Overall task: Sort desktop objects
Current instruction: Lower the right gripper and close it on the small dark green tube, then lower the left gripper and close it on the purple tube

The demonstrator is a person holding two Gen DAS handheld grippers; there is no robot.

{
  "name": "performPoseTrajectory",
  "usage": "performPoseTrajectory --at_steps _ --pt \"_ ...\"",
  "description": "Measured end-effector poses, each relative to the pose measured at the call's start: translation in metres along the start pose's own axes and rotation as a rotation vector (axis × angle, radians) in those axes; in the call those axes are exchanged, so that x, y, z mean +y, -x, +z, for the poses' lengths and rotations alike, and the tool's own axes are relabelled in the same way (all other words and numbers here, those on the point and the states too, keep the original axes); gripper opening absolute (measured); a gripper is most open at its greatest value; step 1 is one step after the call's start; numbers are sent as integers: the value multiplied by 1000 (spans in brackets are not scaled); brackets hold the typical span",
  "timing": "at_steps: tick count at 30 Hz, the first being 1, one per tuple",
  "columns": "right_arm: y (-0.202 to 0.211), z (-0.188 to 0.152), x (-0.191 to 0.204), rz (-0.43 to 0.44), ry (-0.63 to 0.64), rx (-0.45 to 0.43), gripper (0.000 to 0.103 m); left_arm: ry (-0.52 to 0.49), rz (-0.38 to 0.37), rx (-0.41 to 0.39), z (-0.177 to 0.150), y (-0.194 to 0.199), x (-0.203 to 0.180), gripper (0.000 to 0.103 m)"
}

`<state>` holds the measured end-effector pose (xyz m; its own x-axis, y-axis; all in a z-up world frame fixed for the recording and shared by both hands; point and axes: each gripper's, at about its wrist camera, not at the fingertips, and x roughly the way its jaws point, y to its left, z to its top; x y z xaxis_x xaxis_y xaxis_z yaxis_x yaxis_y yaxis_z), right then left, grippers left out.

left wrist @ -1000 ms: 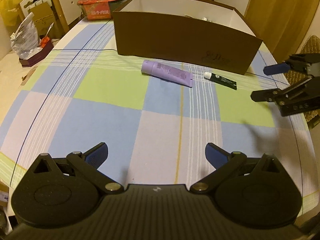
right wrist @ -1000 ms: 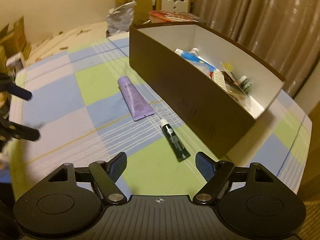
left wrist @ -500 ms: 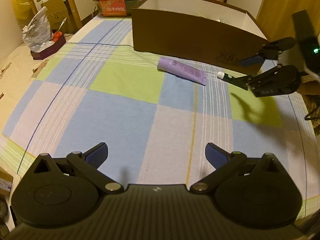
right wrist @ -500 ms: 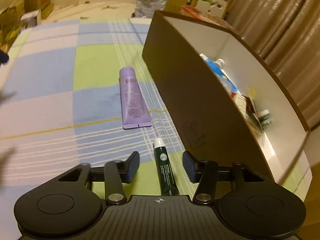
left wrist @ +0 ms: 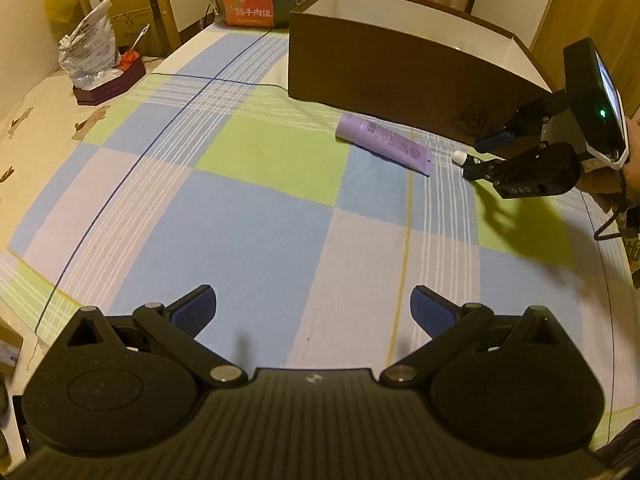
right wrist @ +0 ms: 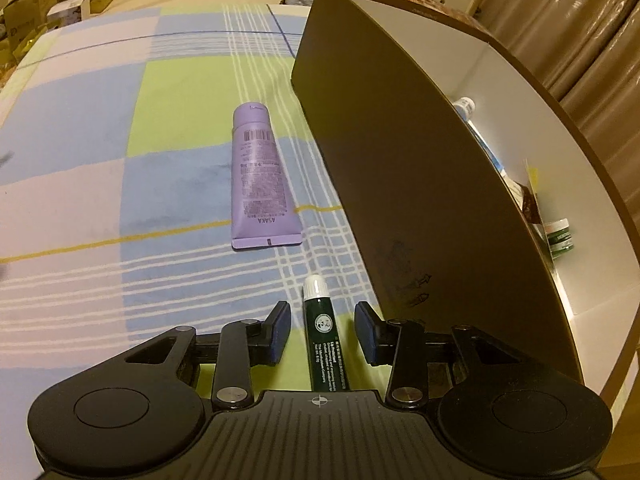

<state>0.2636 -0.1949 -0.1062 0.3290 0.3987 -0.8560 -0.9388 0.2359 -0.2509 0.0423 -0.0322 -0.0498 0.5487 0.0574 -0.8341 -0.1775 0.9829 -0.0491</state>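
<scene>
Your right gripper (right wrist: 322, 328) straddled the dark green lip-balm tube (right wrist: 325, 340) just in front of the brown cardboard box (right wrist: 400, 184), its blue pads (right wrist: 280, 330) parted on either side of the tube with a clear gap on each flank, gripping nothing. The tube lay flat on the checked tablecloth (right wrist: 100, 160), white cap pointing away from you, close beside the box's near wall. A purple cream tube (right wrist: 260, 184) lay on the cloth a little farther along that same wall, crimped end toward the gripper, apart from the green tube.

Inside the box, against its white lining, sat a blue-and-white tube (right wrist: 476, 136) and a small green jar (right wrist: 560, 236) among other items too jumbled to name.

Your left gripper (left wrist: 314, 312) hung well back from the box over bare cloth, fingers spread wide and empty. From there, the right gripper (left wrist: 478, 156) showed low at the box's right end, fingertips flanking the white cap. A red instant-meal bowl (left wrist: 260, 0) stood beyond the box's far left corner.
</scene>
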Motion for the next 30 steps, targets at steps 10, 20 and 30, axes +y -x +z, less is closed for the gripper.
performPoseTrajectory --at_steps 10,20,30 --pt "1 2 -7 16 -39 13 25 -16 -11 -11 12 -7 -6 102" --pt "10 -4 -7 27 -97 -8 15 -26 -32 -16 28 -21 -19 102" --pt "45 -20 -6 16 -163 -35 15 54 -93 -51 68 -62 -31 101"
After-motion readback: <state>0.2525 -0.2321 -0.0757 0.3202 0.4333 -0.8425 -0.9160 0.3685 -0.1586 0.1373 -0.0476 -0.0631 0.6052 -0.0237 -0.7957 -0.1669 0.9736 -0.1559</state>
